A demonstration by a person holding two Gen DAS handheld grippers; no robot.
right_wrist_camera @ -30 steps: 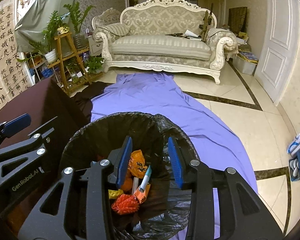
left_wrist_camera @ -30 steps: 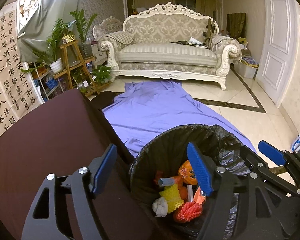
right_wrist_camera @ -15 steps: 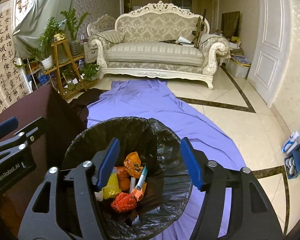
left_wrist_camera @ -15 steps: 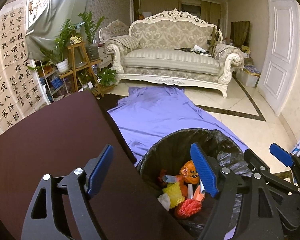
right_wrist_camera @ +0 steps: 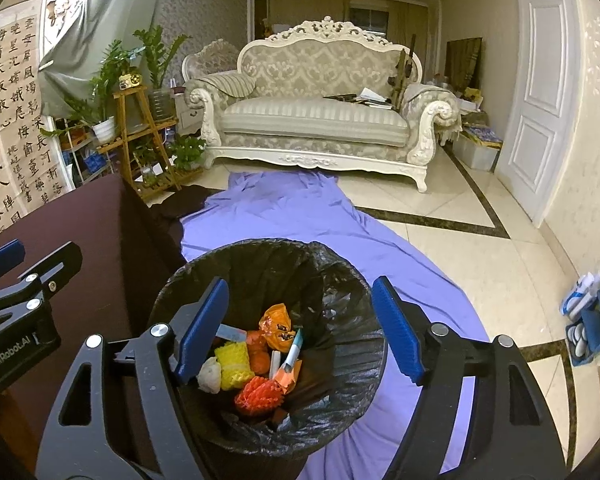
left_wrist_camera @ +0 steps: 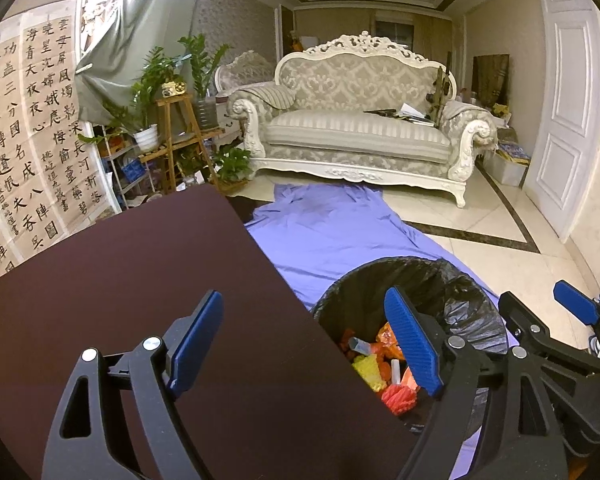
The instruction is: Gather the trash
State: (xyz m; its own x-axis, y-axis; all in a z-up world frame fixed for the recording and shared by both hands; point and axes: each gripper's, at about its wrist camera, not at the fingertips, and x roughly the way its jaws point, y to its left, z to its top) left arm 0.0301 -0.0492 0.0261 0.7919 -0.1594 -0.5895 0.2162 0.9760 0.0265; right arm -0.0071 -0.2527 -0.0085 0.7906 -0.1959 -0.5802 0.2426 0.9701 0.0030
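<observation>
A bin lined with a black bag stands on the floor beside the dark brown table. Inside lie an orange wrapper, yellow foam netting, red foam netting, a white crumpled wad and a small tube. My right gripper hovers above the bin, its jaws opening and nothing between them. My left gripper hangs over the table's edge and the bin's left rim, its jaws also opening and empty. The right gripper's blue pad shows in the left wrist view.
A purple sheet covers the floor from the bin toward an ornate cream sofa. Potted plants on a wooden stand sit at the left by a calligraphy wall. A white door and slippers are at the right.
Both grippers rose and drew back from the bin. The right jaws widened a lot; the small tube once between them now lies in the bin. The left jaws widened slightly.
</observation>
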